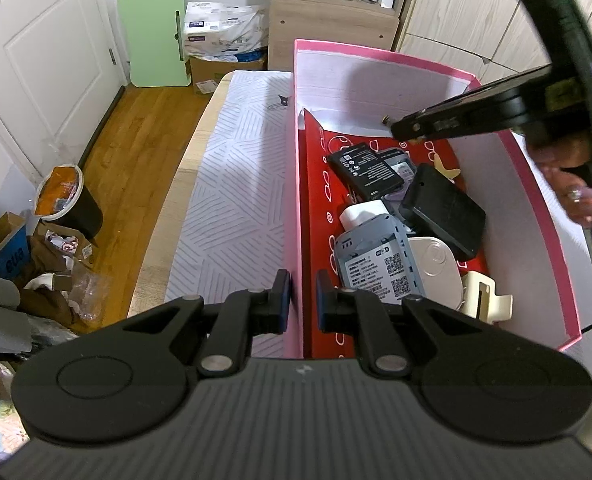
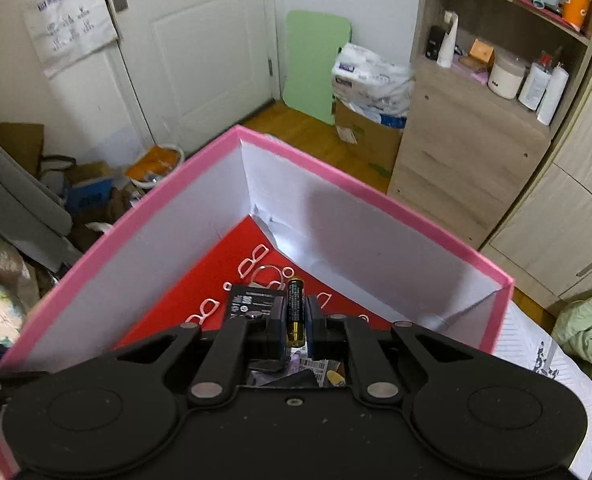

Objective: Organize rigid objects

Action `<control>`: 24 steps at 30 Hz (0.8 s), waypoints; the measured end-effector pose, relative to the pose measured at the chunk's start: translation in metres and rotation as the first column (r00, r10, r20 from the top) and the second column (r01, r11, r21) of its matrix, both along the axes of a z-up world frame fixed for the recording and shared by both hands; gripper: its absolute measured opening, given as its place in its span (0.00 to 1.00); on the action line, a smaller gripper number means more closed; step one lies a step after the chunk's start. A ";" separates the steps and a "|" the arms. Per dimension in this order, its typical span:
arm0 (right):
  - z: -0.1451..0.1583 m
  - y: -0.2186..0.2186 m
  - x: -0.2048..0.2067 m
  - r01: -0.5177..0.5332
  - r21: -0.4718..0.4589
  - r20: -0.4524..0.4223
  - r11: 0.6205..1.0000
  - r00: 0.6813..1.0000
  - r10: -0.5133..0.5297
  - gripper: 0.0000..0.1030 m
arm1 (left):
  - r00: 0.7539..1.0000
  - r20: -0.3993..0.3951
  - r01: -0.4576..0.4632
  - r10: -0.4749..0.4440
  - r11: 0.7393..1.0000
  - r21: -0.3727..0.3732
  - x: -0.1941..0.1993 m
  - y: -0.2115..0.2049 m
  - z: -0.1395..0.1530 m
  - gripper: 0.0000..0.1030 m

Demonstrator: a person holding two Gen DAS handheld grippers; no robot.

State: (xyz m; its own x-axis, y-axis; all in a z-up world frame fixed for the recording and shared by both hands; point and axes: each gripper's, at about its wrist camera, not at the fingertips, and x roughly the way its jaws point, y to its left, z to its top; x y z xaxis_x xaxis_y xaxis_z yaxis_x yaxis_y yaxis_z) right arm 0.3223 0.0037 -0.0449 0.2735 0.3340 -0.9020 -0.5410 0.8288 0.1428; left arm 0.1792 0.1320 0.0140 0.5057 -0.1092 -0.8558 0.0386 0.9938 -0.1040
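Battery over the box, ready to drop.

On the left, the left gripper pinches the pink box's near wall between its pads, jaws narrow, steadying it on the striped cloth. Inside, on the red liner, lie a flat black battery pack, a grey router, a black case, a white disc and a cream clip, loosely heaped. To the right, the right gripper holds a battery upright between narrow jaws, above the box's far, emptier end. The step in hand looks like placing; the next move probably calls for lowering toward bare liner and opening the jaws without the cell rolling. The battery is a slim black cylinder with a gold band and small print.
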 end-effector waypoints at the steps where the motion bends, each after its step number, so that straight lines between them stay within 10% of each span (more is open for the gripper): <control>1: -0.004 0.002 0.000 -0.009 -0.006 -0.012 1.000 1.000 0.009 0.12 | 1.000 0.001 0.001 -0.001 1.000 -0.003 0.000 0.000 0.000 0.10; 8: -0.016 0.009 0.002 -0.016 -0.088 0.003 0.996 1.000 0.016 0.12 | 1.000 0.004 0.003 -0.003 1.000 -0.003 0.000 0.001 0.000 0.10; 24: 0.025 -0.031 -0.020 0.046 0.143 0.012 0.989 0.999 -0.049 0.16 | 1.000 0.006 -0.007 0.008 1.000 -0.019 -0.001 0.002 -0.001 0.12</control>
